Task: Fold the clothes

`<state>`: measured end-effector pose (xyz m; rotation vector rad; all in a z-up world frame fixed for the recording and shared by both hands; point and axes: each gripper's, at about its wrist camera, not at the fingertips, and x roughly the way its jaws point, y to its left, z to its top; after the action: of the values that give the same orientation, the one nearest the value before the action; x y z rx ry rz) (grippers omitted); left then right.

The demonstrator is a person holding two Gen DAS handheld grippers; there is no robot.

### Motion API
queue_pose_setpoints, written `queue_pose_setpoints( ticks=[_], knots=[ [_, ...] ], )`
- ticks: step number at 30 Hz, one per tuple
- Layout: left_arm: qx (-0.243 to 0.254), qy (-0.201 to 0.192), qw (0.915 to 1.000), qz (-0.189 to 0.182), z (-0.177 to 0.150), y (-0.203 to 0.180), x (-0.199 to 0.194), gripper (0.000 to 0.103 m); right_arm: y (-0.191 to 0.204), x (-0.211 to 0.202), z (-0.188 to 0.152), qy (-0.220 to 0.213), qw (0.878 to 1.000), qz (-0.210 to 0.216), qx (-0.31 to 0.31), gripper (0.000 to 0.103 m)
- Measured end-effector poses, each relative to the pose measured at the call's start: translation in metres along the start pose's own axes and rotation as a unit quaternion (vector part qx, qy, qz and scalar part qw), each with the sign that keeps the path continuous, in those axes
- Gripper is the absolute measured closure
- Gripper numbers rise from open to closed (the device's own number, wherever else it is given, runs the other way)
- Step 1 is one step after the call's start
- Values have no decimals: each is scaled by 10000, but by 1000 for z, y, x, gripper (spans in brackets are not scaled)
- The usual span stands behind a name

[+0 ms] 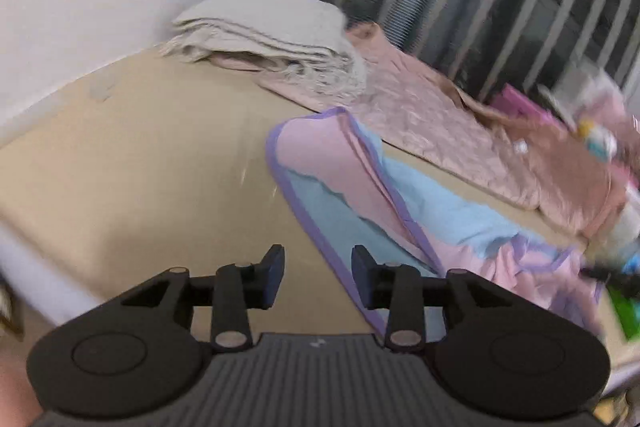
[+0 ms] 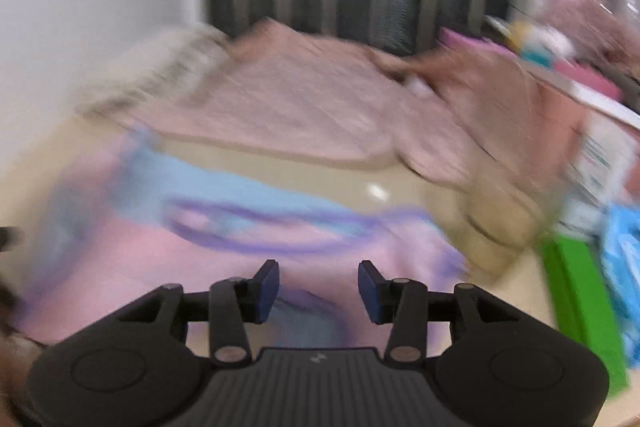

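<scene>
A pink and light-blue garment with purple trim [image 1: 360, 183] lies crumpled on the beige table [image 1: 140, 167]. My left gripper [image 1: 318, 273] is open and empty, hovering over the garment's near left edge. In the blurred right wrist view the same garment [image 2: 224, 239] spreads under my right gripper [image 2: 319, 289], which is open and empty just above the pink cloth.
A folded beige towel [image 1: 276, 39] sits at the back by the white wall, on a crumpled pink cloth [image 1: 440, 115] along the barred window. Clutter of packets and a green item [image 2: 584, 311] lies at the right. The table's left edge [image 1: 28, 255] is close.
</scene>
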<state>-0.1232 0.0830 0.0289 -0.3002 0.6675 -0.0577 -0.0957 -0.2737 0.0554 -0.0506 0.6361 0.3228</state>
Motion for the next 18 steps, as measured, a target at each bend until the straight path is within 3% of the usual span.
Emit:
queue_pose_setpoints(
  ticks=[2, 4, 8, 11, 13, 17, 18],
  knots=[
    [-11, 227, 9990, -396, 7, -1, 19, 56, 18, -2, 11, -180, 9986, 481, -106, 61],
    [57, 149, 9998, -145, 7, -7, 29, 57, 51, 17, 25, -173, 9948, 908, -431, 61],
    [541, -173, 9975, 425, 0, -18, 35, 57, 101, 77, 49, 84, 9897, 1125, -880, 61],
    [1077, -317, 9883, 1036, -8, -29, 37, 56, 118, 118, 65, 350, 9902, 1075, -821, 62],
    [1132, -383, 9863, 1135, -16, -32, 36, 55, 129, 139, 69, 554, 9897, 1022, -840, 62],
    [1202, -287, 9859, 1131, -20, -33, 24, 55, 131, 145, 69, 718, 9867, 1200, -830, 74],
    [1221, -260, 9857, 1128, -22, -34, 21, 55, 130, 143, 70, 726, 9858, 1276, -818, 88]
  ],
)
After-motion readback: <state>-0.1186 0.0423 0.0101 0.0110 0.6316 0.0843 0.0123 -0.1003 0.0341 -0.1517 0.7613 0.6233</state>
